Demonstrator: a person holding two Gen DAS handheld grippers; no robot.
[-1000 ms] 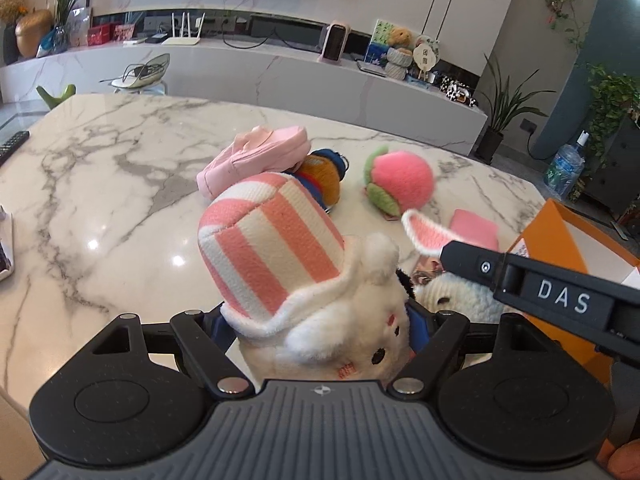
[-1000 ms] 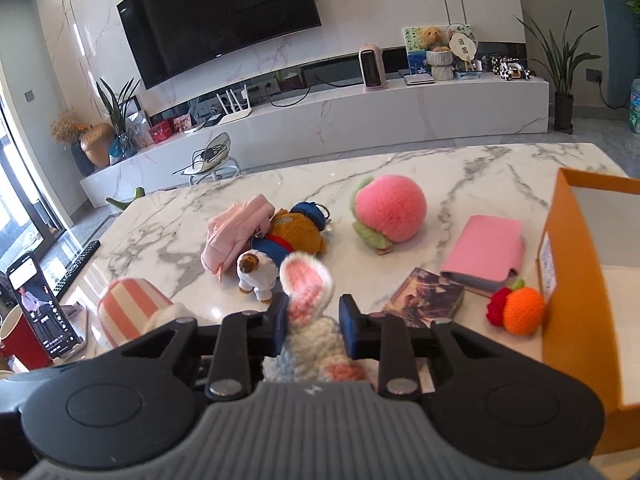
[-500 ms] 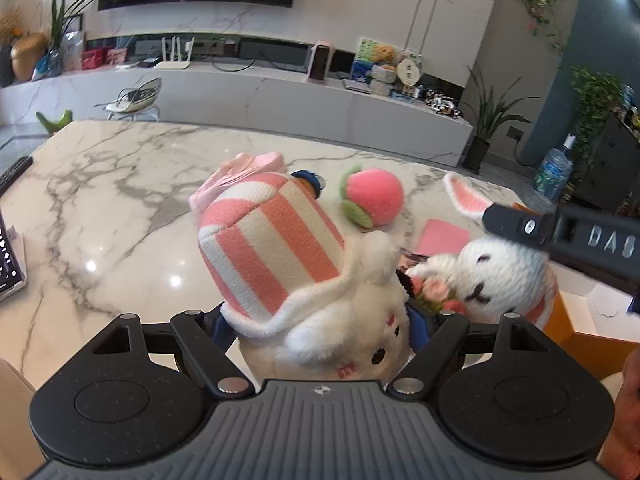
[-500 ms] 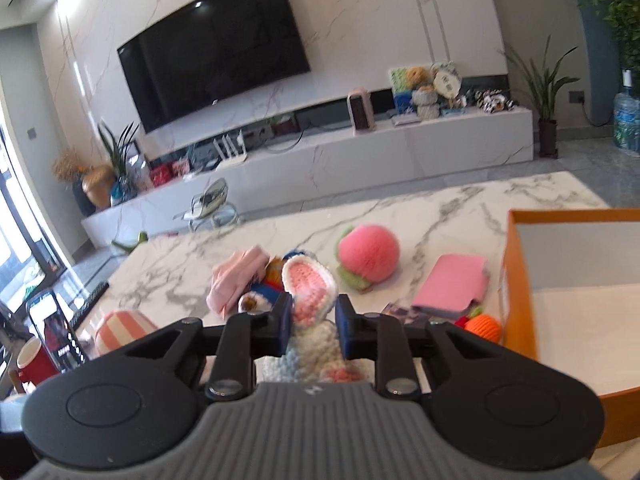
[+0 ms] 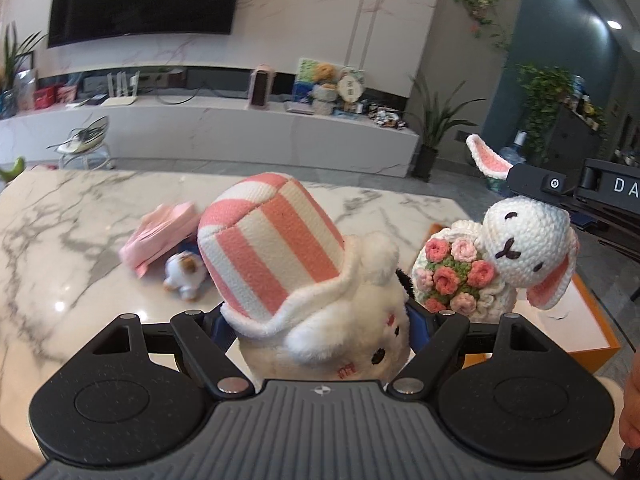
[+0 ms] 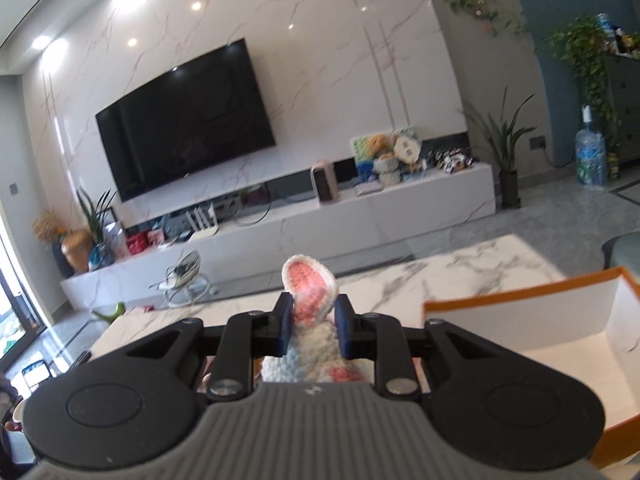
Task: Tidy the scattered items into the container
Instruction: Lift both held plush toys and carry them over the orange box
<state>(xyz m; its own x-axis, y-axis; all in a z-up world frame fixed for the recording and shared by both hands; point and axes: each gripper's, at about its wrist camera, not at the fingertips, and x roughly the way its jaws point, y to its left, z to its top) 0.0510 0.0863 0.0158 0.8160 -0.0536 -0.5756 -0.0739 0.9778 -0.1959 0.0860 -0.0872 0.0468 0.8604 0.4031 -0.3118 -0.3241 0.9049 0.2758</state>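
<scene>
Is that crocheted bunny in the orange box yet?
Not yet. The crocheted bunny hangs by one ear from the right gripper, in the air beside the orange box.

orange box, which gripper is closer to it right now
Right. The right gripper, shut on the crochet bunny, is beside the orange box; the left gripper holds the striped-hat plush further off.
</scene>
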